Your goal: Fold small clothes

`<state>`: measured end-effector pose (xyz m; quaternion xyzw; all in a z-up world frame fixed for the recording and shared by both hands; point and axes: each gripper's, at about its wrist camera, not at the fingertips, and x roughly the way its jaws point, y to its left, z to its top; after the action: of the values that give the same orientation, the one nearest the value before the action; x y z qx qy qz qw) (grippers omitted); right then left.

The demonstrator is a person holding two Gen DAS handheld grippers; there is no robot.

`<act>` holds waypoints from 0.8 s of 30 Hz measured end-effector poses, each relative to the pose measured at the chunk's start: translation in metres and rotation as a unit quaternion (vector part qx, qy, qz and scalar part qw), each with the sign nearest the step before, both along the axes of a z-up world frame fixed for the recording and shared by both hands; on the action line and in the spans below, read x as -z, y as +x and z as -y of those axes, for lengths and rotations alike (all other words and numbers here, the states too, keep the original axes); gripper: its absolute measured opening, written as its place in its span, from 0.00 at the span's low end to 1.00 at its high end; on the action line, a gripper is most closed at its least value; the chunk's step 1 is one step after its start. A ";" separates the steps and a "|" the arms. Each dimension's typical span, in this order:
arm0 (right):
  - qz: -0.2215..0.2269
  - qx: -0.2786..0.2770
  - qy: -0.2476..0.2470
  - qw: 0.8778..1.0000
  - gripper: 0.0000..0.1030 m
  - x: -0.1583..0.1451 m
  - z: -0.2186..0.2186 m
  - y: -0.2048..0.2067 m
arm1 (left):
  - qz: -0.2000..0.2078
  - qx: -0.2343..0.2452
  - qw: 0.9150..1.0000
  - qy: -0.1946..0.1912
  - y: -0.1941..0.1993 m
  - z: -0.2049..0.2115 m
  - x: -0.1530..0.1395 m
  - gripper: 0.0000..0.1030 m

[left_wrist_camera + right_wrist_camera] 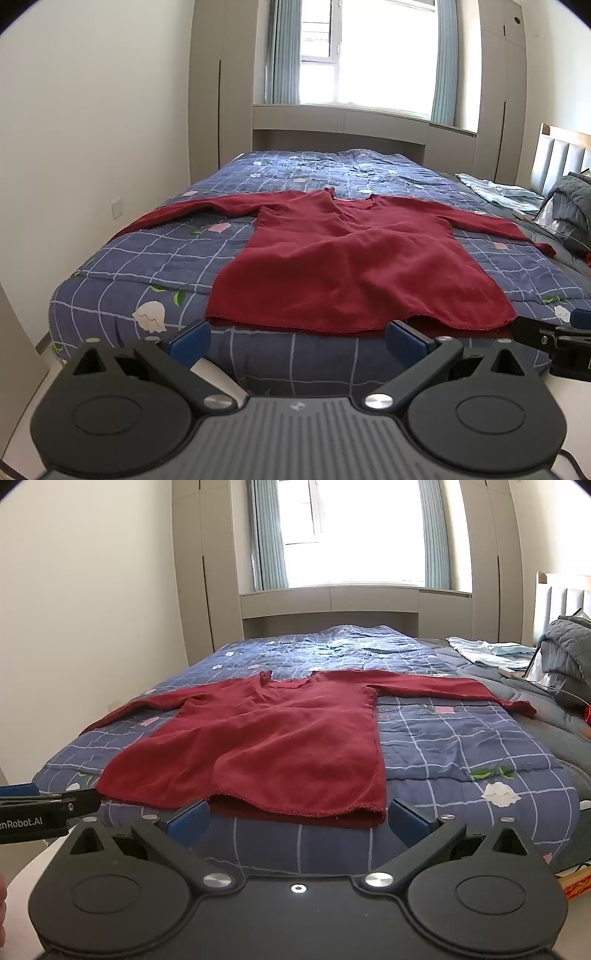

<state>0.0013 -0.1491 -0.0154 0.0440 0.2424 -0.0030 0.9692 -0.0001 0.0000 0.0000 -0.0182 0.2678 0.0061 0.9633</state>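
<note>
A red shirt (354, 266) lies flat on the bed (147, 266), sleeves spread to both sides, hem at the near edge. The left gripper (299, 338) and right gripper (299, 818) hover just before the hem, jaws spread wide and grasping nothing.

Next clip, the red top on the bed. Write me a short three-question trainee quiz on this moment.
1. True or false: the left claw grips the red top.
2. Its sleeves lie: A) folded in, B) spread out, C) tucked under?
3. What covers the bed under the top?

Key: 1. False; both it and the right claw are open, empty, near the hem. 2. B. 3. A blue checked quilt with flowers.
</note>
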 end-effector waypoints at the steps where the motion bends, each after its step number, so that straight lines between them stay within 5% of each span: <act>1: 0.001 -0.001 0.000 1.000 1.00 0.000 0.000 0.000 | 0.000 0.000 1.000 0.002 0.000 0.000 0.000 1.00; 24: -0.006 -0.008 -0.006 1.000 1.00 0.004 -0.001 0.001 | -0.002 -0.001 1.000 -0.001 0.002 -0.003 -0.002 1.00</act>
<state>0.0024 -0.1480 -0.0191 0.0357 0.2482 0.0034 0.9681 0.0017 0.0027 0.0020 -0.0193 0.2696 0.0070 0.9628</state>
